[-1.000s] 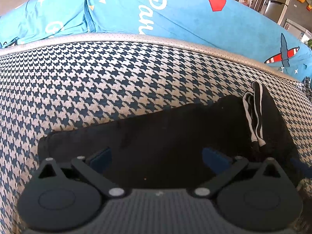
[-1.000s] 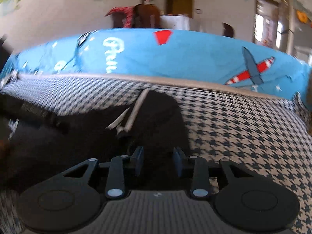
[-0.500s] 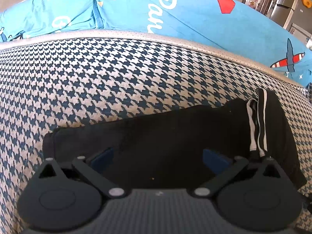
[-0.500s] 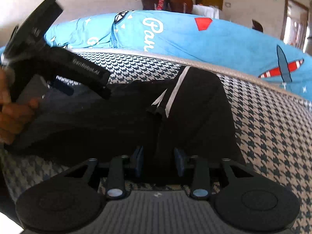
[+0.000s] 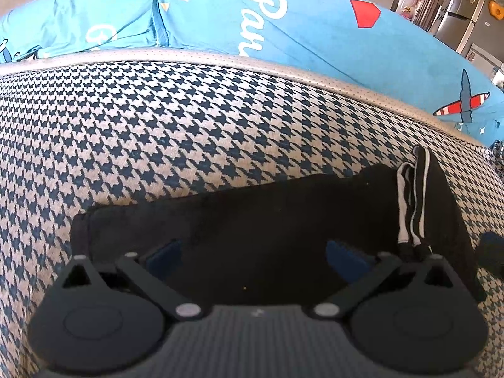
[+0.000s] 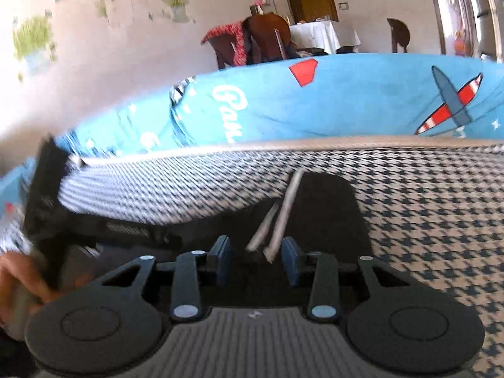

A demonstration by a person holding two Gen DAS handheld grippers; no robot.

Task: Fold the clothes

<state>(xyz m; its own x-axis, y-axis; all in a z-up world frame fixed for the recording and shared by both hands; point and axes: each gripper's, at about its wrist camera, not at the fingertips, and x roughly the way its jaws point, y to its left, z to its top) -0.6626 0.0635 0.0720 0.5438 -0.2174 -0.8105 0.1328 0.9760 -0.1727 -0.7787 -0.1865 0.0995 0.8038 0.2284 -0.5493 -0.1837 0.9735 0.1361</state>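
Left gripper (image 5: 253,255): jaws spread wide, blue pads far apart, low over the black garment; nothing between the pads
Right gripper (image 6: 255,260): jaws partly apart, a fair gap between the blue pads; black cloth lies in the gap, but whether the pads touch it cannot be told
Black garment (image 5: 267,220): dark trousers or shorts with white side stripes, lying flat as a long folded band on the houndstooth surface; also seen in the right view (image 6: 318,211)
White stripes (image 5: 412,201): at the garment's right end in the left view, bunched where the fabric is doubled over; in the right view (image 6: 283,217) they run toward the gap between the right gripper's pads
Houndstooth surface (image 5: 189,132): navy-and-cream weave, pale piped edge along the far side
Blue bedding (image 5: 315,41): behind the piped edge, printed with white script, a red shape and a striped aeroplane
Person's hand (image 6: 19,280): lower left of the right view, wrapped around the left gripper's handle, blurred
Background: dining table with white cloth (image 6: 318,36) and wooden chairs; refrigerator (image 5: 463,19) at far right of the left view
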